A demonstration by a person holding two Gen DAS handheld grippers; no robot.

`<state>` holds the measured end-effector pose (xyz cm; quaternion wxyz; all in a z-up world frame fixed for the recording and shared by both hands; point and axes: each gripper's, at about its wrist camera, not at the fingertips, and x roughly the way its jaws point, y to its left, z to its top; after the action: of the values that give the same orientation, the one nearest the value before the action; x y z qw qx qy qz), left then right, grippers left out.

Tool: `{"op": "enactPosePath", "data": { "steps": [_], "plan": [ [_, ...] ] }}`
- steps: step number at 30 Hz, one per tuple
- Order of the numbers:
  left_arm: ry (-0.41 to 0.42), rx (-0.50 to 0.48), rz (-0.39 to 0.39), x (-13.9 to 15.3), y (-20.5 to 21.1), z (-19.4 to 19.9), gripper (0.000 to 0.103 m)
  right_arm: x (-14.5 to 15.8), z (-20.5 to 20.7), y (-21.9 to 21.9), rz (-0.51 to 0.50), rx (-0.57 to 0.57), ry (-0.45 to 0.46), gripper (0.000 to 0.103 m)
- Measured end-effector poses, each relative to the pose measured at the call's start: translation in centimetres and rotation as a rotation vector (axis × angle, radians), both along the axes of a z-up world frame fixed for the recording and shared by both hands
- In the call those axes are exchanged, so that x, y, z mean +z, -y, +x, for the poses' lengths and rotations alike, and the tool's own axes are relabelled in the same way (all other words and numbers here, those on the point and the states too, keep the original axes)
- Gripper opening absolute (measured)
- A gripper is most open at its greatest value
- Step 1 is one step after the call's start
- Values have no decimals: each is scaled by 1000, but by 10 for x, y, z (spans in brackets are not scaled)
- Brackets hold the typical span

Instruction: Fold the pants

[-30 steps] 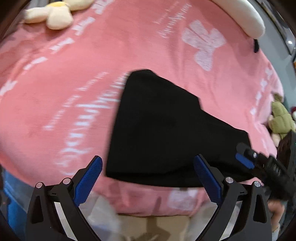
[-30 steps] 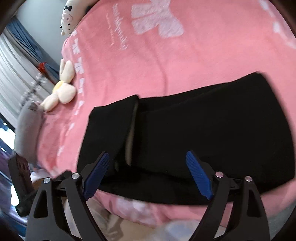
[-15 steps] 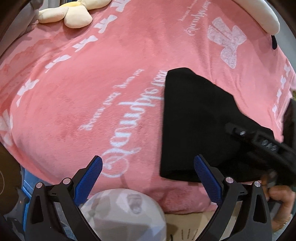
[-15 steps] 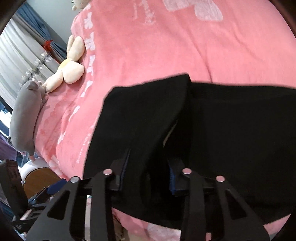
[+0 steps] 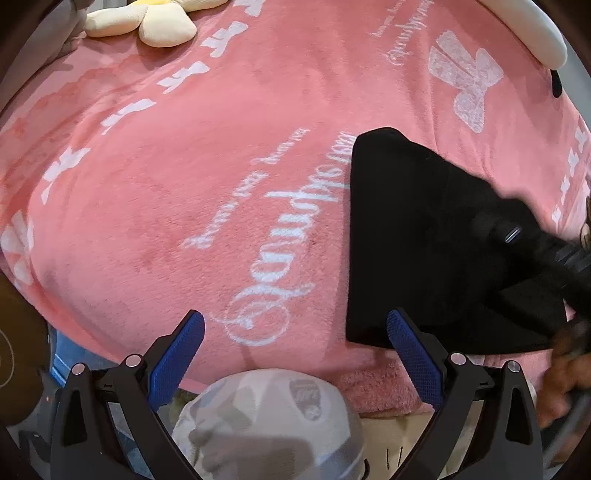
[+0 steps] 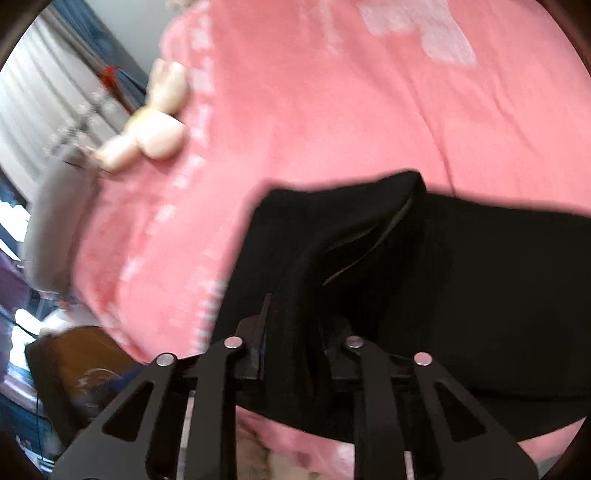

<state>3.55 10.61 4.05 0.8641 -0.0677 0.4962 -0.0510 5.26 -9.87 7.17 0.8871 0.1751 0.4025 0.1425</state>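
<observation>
The black pants (image 5: 417, 236) lie folded on the pink blanket (image 5: 221, 166), at the right of the left wrist view. My left gripper (image 5: 295, 354) is open and empty at the bed's near edge, left of the pants. My right gripper (image 6: 295, 332) is shut on a fold of the pants (image 6: 461, 280) at their near edge and lifts the cloth slightly. It also shows as a dark blurred shape in the left wrist view (image 5: 535, 247).
A cream plush toy (image 5: 147, 18) lies at the blanket's far left; it also shows in the right wrist view (image 6: 155, 125). A grey-white round object (image 5: 266, 417) sits below the bed edge between my left fingers. A brown stool (image 6: 85, 369) stands beside the bed.
My right gripper closed on the pants' near fold and lifted it. My left gripper drew off to the left, away from the pants.
</observation>
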Motion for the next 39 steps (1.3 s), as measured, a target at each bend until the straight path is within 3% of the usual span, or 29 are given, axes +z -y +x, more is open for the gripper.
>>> {"op": "enactPosePath", "data": {
  "steps": [4, 7, 8, 11, 12, 13, 14, 16, 17, 18, 20, 21, 22, 27, 28, 29, 30, 35, 36, 37, 38, 39],
  "plan": [
    [32, 3, -17, 13, -2, -3, 97, 91, -32, 20, -75, -6, 219, 17],
    [44, -7, -33, 20, 4, -2, 97, 113, -63, 62, -200, -102, 273, 18],
    [39, -13, -44, 21, 7, -2, 97, 108, -70, 79, -244, -153, 254, 18],
    [19, -42, -71, 18, 24, 2, 97, 42, -76, 148, -328, -313, 51, 18],
    [16, -51, -69, 17, 31, 2, 97, 5, -74, 173, -319, -359, -50, 18],
    [13, -72, -59, 15, 43, 2, 97, -23, -75, 190, -295, -389, -128, 25],
    [12, -84, -50, 15, 50, 2, 97, -42, -82, 203, -241, -409, -136, 27],
    [14, -121, -33, 16, 68, 2, 97, -41, -96, 216, -95, -428, -64, 34],
    [16, -134, -36, 18, 74, 3, 97, -38, -99, 220, -69, -442, -57, 35],
    [19, -153, -58, 20, 82, 4, 97, -34, -102, 224, -55, -458, -44, 36],
    [22, -174, -106, 22, 94, 10, 97, -21, -107, 236, -54, -485, -5, 50],
    [19, -178, -125, 21, 100, 15, 97, -19, -108, 241, -57, -491, 2, 62],
    [-7, -175, -148, 16, 110, 25, 97, -17, -107, 245, -66, -495, 8, 63],
    [-112, -181, -249, -11, 142, 58, 97, -36, -87, 253, 19, -379, -7, 63],
    [-132, -175, -251, -18, 149, 62, 97, -40, -80, 250, -7, -368, -24, 49],
    [-142, -165, -247, -21, 152, 65, 97, -44, -73, 248, -31, -350, -36, 25],
    [-141, -163, -253, -21, 154, 66, 97, -42, -68, 246, -28, -318, -44, 13],
    [-55, -170, -193, -4, 162, 63, 97, 11, -84, 233, -118, -319, 92, 12],
    [-48, -178, -179, -5, 165, 64, 97, 4, -85, 235, -179, -337, 75, 16],
    [-55, -181, -179, -8, 166, 66, 97, -13, -80, 238, -227, -336, 23, 26],
    [-75, -185, -187, -14, 169, 69, 97, -36, -75, 245, -243, -350, -48, 28],
    [-108, -188, -200, -21, 171, 71, 97, -43, -82, 253, -170, -382, -16, 31]
  ]
}}
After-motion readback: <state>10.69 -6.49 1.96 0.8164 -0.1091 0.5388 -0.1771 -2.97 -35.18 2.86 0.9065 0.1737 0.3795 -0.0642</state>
